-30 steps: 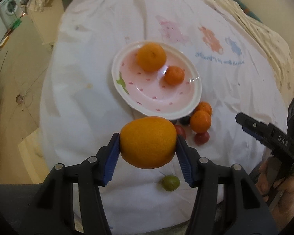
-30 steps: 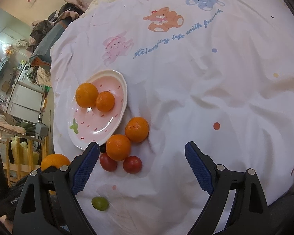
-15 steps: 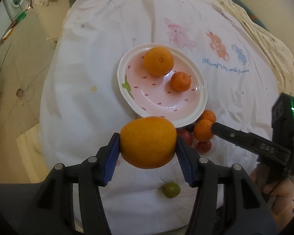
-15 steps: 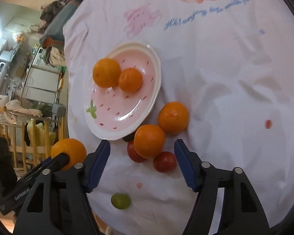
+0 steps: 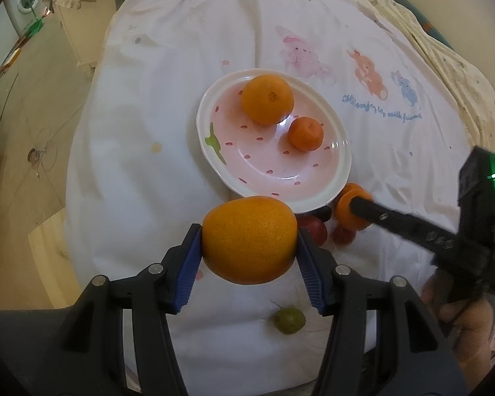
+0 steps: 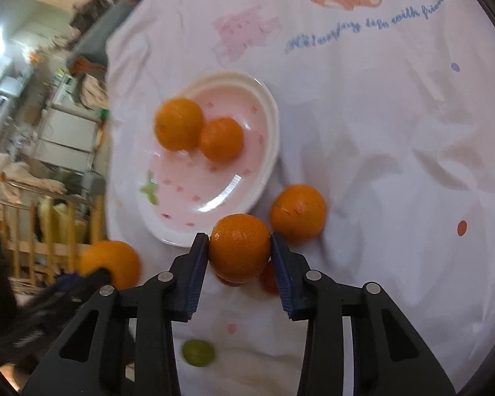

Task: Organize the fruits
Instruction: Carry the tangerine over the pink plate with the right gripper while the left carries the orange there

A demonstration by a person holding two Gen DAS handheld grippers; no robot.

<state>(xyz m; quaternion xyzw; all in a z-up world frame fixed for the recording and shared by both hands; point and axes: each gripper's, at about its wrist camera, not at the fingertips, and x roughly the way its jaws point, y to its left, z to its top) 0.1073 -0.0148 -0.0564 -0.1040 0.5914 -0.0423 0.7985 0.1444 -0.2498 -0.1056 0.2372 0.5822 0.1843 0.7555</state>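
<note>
1. Two round orange citrus fruits [image 5: 267,104] lie in the pink speckled ceramic plate [image 5: 341,151] on the white printed bedsheet [image 5: 142,151].
2. Left tool [image 5: 249,252] grips a large yellow-orange citrus [image 5: 249,239] just below the plate's near rim.
3. Right tool [image 6: 239,254] closing; its blue pads touch a small orange mandarin [image 6: 239,246] beside the plate.

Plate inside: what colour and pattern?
Pale pink with small red flecks and a green leaf mark, cream rim on the plate; clearest in the left wrist view.
</note>
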